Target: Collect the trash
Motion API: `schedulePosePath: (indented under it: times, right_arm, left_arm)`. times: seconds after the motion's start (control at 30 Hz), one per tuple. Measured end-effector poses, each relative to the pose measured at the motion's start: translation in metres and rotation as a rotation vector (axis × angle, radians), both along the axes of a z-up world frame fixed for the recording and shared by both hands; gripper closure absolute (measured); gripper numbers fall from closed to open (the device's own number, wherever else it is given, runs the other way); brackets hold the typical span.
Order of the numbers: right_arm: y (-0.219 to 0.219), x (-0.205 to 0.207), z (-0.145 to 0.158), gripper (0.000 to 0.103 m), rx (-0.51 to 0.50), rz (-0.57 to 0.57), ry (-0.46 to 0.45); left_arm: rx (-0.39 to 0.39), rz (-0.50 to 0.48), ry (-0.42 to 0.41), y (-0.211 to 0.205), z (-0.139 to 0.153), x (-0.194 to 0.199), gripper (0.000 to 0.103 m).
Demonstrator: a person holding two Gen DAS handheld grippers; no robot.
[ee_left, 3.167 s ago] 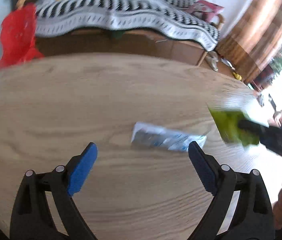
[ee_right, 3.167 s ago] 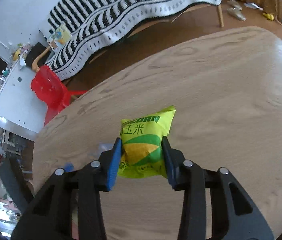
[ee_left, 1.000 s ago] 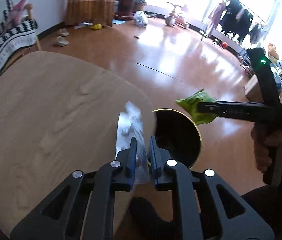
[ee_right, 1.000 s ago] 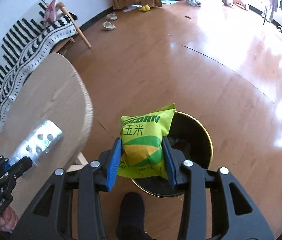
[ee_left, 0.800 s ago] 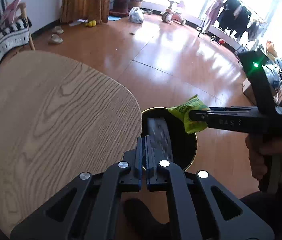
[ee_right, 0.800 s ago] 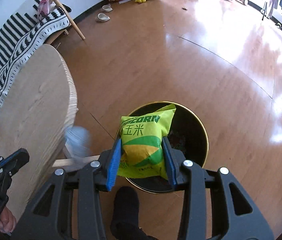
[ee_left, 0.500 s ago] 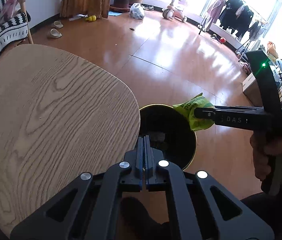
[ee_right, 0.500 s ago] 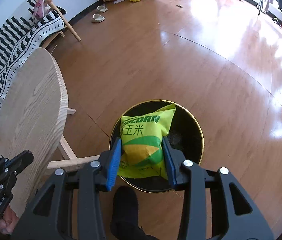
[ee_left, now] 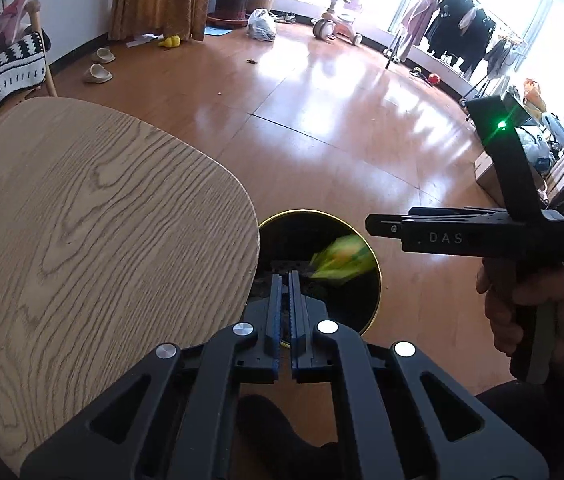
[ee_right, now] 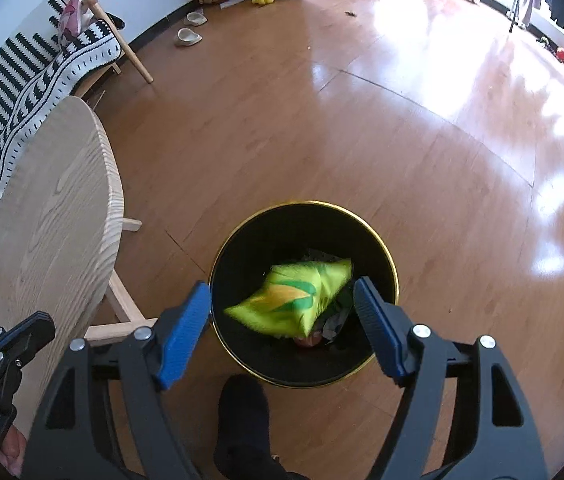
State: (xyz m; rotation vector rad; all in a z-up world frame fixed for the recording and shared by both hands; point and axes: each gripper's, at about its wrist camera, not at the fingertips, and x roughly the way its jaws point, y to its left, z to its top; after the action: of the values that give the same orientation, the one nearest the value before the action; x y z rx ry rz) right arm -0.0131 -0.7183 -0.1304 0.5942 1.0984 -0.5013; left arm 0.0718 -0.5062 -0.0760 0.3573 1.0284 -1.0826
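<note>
1. Snack bag (ee_right: 294, 300): yellow-green packet printed with a green and yellow corn motif; motion-blurred, tilted, lying within the mouth of the bin and touching neither finger of the gripper above it; in the left wrist view (ee_left: 342, 261) it shows as a blurred yellow-green streak inside the rim.
2. Trash bin (ee_right: 382, 248): round, black inside, with a thin gold rim; stands upright on the wooden floor just beside the table edge; dark crumpled waste (ee_right: 334, 322) lies at its bottom, partly covered by the bag.

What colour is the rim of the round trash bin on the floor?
Gold, around the black round trash bin; the right wrist view shows it best.
</note>
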Motion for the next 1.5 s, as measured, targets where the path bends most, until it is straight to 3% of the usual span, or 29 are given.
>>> schedulePosePath:
  times: [0.3,0.33,0.4,0.43,0.47,0.7,0.87,0.93,1.1,1.3,1.5]
  right_arm:
    - [0.006,0.001,0.006,0.031,-0.034,0.020,-0.006]
    - [0.006,0.001,0.006,0.031,-0.035,0.021,-0.008]
    - [0.008,-0.001,0.007,0.030,-0.039,0.022,-0.013]
    - [0.008,-0.001,0.008,0.030,-0.042,0.023,-0.015]
    - [0.008,-0.001,0.009,0.029,-0.045,0.024,-0.017]
    - [0.033,0.021,0.033,0.024,-0.096,0.069,-0.075]
    - [0.090,0.060,0.056,0.021,-0.133,0.171,-0.153]
    - [0.124,0.082,0.066,0.020,-0.142,0.238,-0.185]
    - [0.233,0.132,0.083,0.020,-0.163,0.455,-0.232]
    - [0.356,0.168,0.097,0.019,-0.145,0.651,-0.290]
    - [0.469,0.190,0.102,0.019,-0.163,0.809,-0.309]
  left_arm:
    - [-0.015,-0.009,0.005,-0.005,0.001,-0.002,0.101]
    - [-0.016,-0.009,0.004,-0.004,0.002,-0.003,0.093]
    - [-0.019,-0.006,0.003,-0.004,0.002,-0.004,0.051]
    - [-0.030,0.009,-0.015,-0.001,0.004,-0.003,0.023]
    - [-0.041,0.025,-0.038,0.002,0.006,-0.003,0.019]
    - [-0.029,0.142,-0.059,0.036,0.022,0.022,0.014]
    - [0.006,0.268,-0.156,0.099,0.040,0.049,0.011]
    - [0.054,0.367,-0.211,0.141,0.047,0.064,0.011]
    - [0.087,0.612,-0.266,0.258,0.063,0.093,0.011]
    - [0.157,0.860,-0.358,0.388,0.077,0.096,0.011]
    - [0.176,1.018,-0.340,0.486,0.071,0.076,0.011]
